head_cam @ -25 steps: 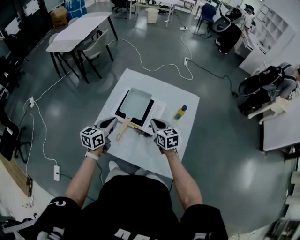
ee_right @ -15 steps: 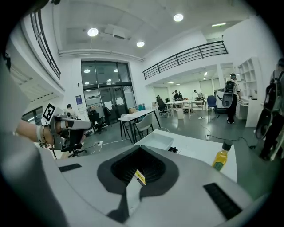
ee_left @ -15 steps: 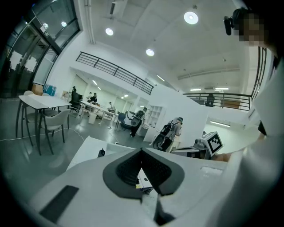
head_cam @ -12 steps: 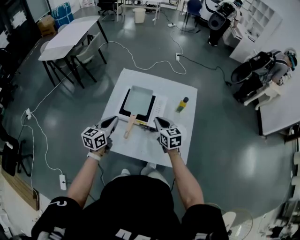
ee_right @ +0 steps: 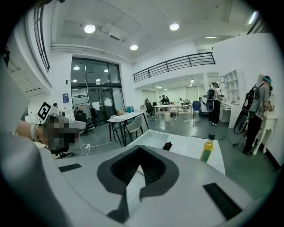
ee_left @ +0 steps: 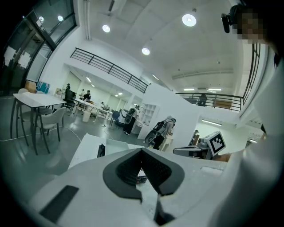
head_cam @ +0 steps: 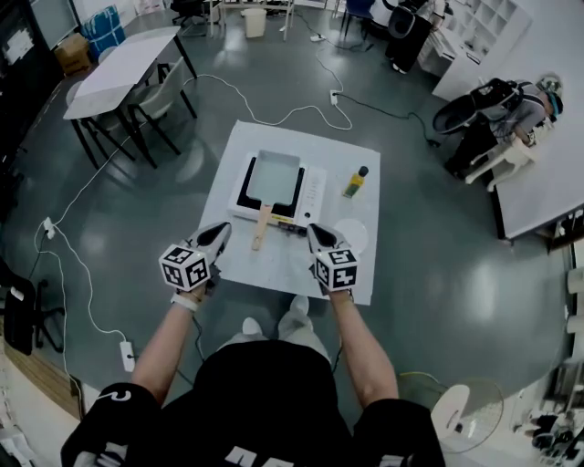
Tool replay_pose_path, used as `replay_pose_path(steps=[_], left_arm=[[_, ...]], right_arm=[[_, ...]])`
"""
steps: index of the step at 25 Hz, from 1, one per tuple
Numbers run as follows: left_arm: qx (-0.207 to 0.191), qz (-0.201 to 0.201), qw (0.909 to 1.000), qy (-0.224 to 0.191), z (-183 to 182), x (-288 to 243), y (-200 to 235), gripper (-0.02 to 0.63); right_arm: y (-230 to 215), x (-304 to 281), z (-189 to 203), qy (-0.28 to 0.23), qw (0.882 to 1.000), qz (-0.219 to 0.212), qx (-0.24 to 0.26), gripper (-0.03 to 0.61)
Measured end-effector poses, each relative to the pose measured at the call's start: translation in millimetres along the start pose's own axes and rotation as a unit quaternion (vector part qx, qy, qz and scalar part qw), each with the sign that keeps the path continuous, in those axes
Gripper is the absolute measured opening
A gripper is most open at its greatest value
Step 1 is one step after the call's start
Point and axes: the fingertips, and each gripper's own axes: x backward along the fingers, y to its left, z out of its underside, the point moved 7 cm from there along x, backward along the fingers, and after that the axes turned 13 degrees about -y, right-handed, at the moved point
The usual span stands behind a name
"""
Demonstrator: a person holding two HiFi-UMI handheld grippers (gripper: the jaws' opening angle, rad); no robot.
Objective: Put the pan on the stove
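Closed and empty, left claw (head_cam: 222, 230) and right claw (head_cam: 312, 231); head view alone shows the pan handle (head_cam: 262, 228)

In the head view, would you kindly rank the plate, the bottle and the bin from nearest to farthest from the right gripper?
1. The plate, just right of the right gripper, near the front right corner of the table.
2. The bottle, farther back along the table's right side.
3. The bin, on the floor far beyond the table.
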Motion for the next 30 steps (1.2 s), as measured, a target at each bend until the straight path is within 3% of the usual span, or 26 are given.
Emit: replay_pose_path(steps=[16,30], left_arm=[[-0.006,-0.005,1.0000,0.002,13.0,48.4,-13.6,-0.002],[-0.022,-0.033,0.9992,-0.008,33.3,8.9,-79.1,-0.002]], right_arm=[[31.6,38.9,-1.2,-0.021,0.999,0.024,0.011,-0.003],[-30.8,79.4,1.3,-0.017,1.000,0.003,0.025,-0.003]])
